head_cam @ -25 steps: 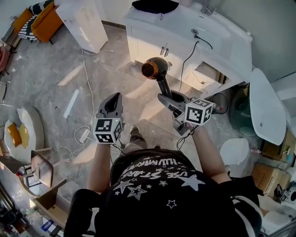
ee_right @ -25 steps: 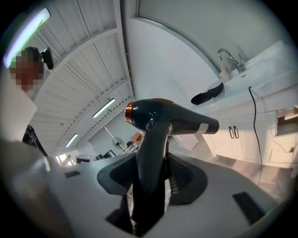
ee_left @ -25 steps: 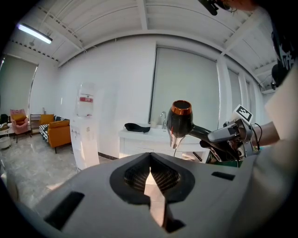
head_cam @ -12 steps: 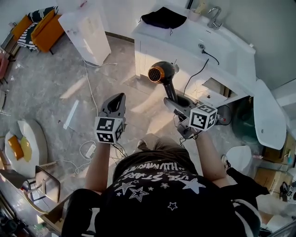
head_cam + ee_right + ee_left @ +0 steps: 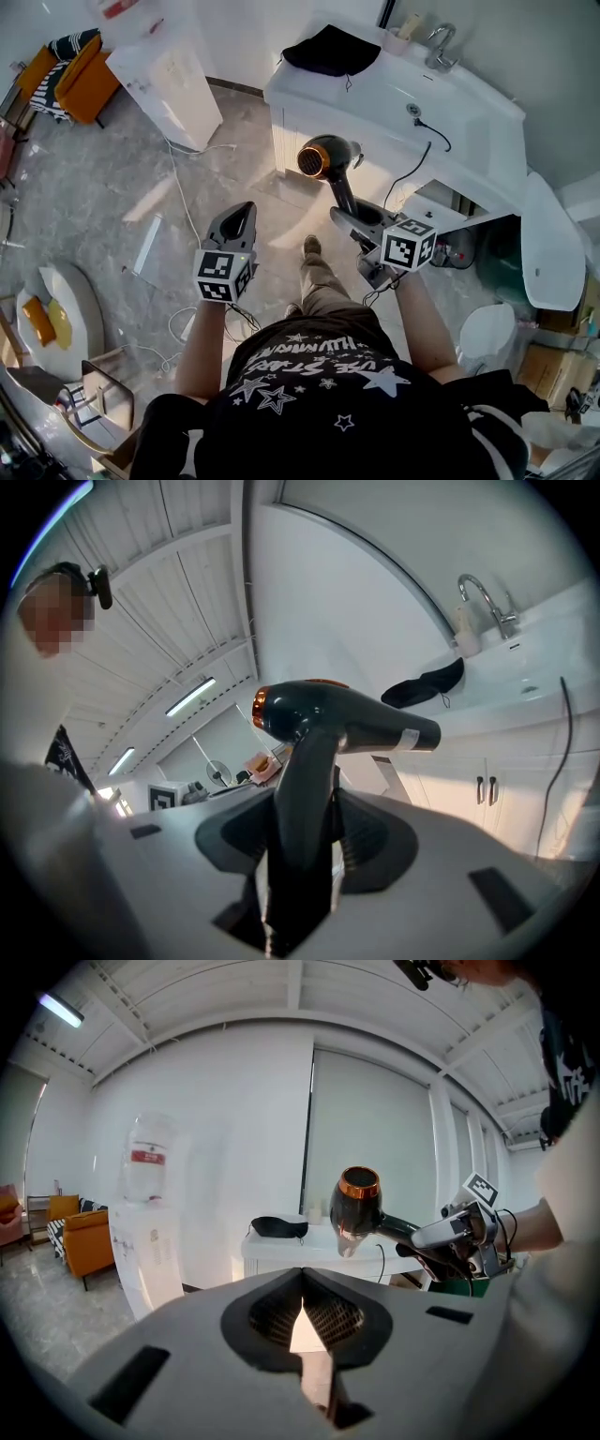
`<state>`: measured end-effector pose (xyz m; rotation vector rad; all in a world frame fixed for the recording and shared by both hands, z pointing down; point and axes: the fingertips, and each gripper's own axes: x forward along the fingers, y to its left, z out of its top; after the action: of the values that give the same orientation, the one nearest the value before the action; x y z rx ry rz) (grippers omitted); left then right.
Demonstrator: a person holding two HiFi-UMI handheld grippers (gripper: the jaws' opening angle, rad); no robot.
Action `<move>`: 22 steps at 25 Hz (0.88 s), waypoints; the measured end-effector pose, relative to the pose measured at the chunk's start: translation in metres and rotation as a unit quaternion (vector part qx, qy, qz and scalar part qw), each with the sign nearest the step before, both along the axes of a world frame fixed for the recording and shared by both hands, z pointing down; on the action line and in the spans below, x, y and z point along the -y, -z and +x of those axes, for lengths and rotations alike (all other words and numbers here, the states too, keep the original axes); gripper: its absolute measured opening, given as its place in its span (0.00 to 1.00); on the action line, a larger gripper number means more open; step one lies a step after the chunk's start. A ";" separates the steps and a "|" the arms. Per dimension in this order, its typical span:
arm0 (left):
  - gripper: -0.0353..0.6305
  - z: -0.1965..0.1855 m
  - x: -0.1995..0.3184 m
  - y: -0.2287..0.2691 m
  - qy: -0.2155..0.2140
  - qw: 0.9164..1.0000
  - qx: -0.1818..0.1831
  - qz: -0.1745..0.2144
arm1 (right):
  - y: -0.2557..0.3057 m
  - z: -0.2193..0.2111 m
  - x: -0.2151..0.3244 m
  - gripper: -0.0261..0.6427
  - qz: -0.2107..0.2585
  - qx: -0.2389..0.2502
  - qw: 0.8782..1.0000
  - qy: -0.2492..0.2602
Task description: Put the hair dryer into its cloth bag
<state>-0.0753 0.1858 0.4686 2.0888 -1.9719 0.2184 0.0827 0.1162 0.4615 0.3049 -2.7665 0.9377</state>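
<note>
Hair dryer (image 5: 323, 157) is in the right tool (image 5: 359, 221), whose jaws press on the dark handle from both sides. Its body with the orange ring stands above the jaws, in the air before the white tabletop (image 5: 441, 98). Beside it, the left tool (image 5: 239, 217) has its jaws fully together, with nothing between them, apart from the dryer. The black cloth bag (image 5: 330, 49) lies on the tabletop at its left end, well apart from both tools.
</note>
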 end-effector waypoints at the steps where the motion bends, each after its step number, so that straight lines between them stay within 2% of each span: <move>1: 0.07 -0.007 0.011 0.001 0.002 1.000 0.001 0.000 | -0.001 -0.007 0.012 0.32 0.000 0.000 1.000 0.003; 7: 0.07 -0.050 0.086 0.011 0.017 1.000 0.014 0.002 | 0.002 -0.046 0.083 0.32 0.016 -0.010 0.999 0.039; 13: 0.07 -0.074 0.158 0.017 0.029 0.999 0.019 -0.004 | 0.001 -0.072 0.151 0.32 0.001 -0.006 0.998 0.063; 22: 0.08 -0.095 0.222 0.016 0.039 0.999 0.033 -0.011 | -0.003 -0.094 0.201 0.32 0.000 -0.004 0.994 0.109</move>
<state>-0.1702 -0.0362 0.4522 2.0116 -2.0744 0.2966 -0.0113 -0.0849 0.4640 0.0045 -2.7221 0.8781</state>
